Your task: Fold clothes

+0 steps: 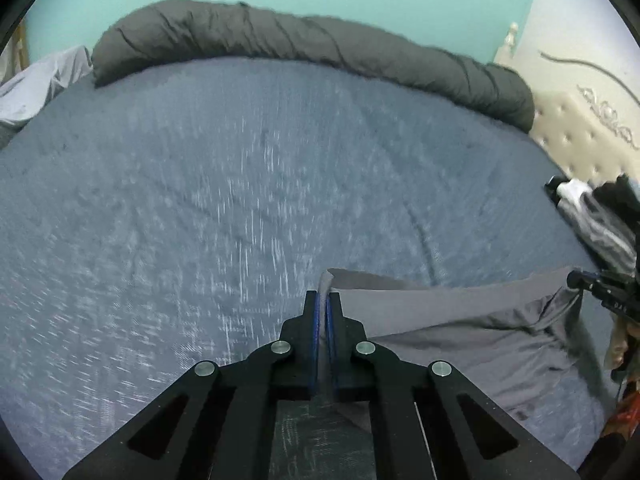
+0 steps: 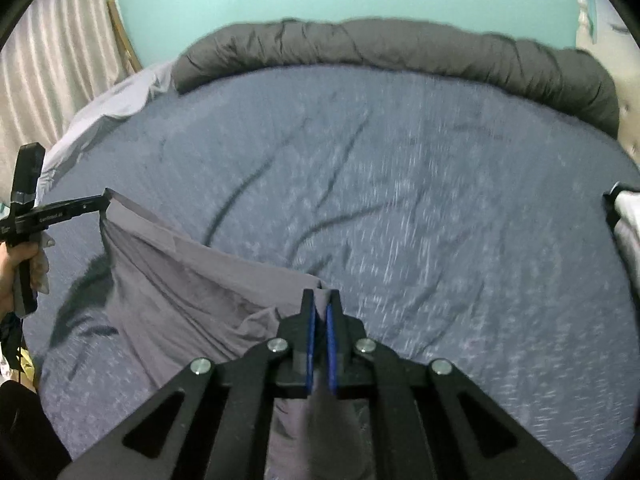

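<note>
A grey garment [image 1: 460, 332] hangs stretched between my two grippers above the blue bed sheet [image 1: 200, 200]. My left gripper [image 1: 323, 300] is shut on its left top corner. My right gripper [image 2: 321, 300] is shut on its right top corner. The garment also shows in the right wrist view [image 2: 180, 280], sagging toward the bed. My left gripper shows there at far left [image 2: 105, 196], pinching the cloth. My right gripper shows at the right edge of the left wrist view [image 1: 572, 280].
A rolled dark grey duvet [image 1: 300, 44] lies along the far edge of the bed against a teal wall. A pile of clothes [image 1: 600, 216] sits at the bed's right edge. A pale crumpled sheet [image 2: 116, 96] lies at far left. A tufted headboard [image 1: 580, 132] stands to the right.
</note>
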{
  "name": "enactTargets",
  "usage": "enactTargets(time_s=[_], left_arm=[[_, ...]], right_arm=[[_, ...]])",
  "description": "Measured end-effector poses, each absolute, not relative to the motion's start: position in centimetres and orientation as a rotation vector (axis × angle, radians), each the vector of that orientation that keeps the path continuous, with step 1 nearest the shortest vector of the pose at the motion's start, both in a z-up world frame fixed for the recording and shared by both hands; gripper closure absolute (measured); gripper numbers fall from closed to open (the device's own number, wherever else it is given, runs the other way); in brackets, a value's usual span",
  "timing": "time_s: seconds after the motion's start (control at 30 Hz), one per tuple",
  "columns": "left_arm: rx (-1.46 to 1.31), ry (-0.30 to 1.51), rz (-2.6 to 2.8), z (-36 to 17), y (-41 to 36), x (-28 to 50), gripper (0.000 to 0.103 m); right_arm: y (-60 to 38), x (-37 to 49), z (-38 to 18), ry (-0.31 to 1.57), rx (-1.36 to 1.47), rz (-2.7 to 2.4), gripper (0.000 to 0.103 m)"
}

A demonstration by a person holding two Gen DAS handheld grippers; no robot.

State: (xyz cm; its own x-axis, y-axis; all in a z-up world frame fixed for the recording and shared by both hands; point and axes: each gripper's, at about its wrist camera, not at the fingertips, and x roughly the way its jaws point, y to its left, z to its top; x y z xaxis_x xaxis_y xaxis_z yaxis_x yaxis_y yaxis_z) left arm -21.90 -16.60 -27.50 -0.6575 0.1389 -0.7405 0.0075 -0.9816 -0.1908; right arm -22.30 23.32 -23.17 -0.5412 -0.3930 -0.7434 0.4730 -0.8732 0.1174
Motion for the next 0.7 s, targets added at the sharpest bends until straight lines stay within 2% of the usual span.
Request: enactTargets(time_s=[0.47, 0.7], left_arm=[[-0.956, -0.21, 2.871, -11.7, -14.6, -17.3, 0.1], [-0.862, -0.208, 2.88, -6.4, -13.8, -14.3, 0.1]], right_arm=[[26.3, -15.1, -7.8, 0.093, 0.803, -2.485, 0.099], [26.8, -11.8, -3.8, 0.123, 0.743, -2.488, 0.099]])
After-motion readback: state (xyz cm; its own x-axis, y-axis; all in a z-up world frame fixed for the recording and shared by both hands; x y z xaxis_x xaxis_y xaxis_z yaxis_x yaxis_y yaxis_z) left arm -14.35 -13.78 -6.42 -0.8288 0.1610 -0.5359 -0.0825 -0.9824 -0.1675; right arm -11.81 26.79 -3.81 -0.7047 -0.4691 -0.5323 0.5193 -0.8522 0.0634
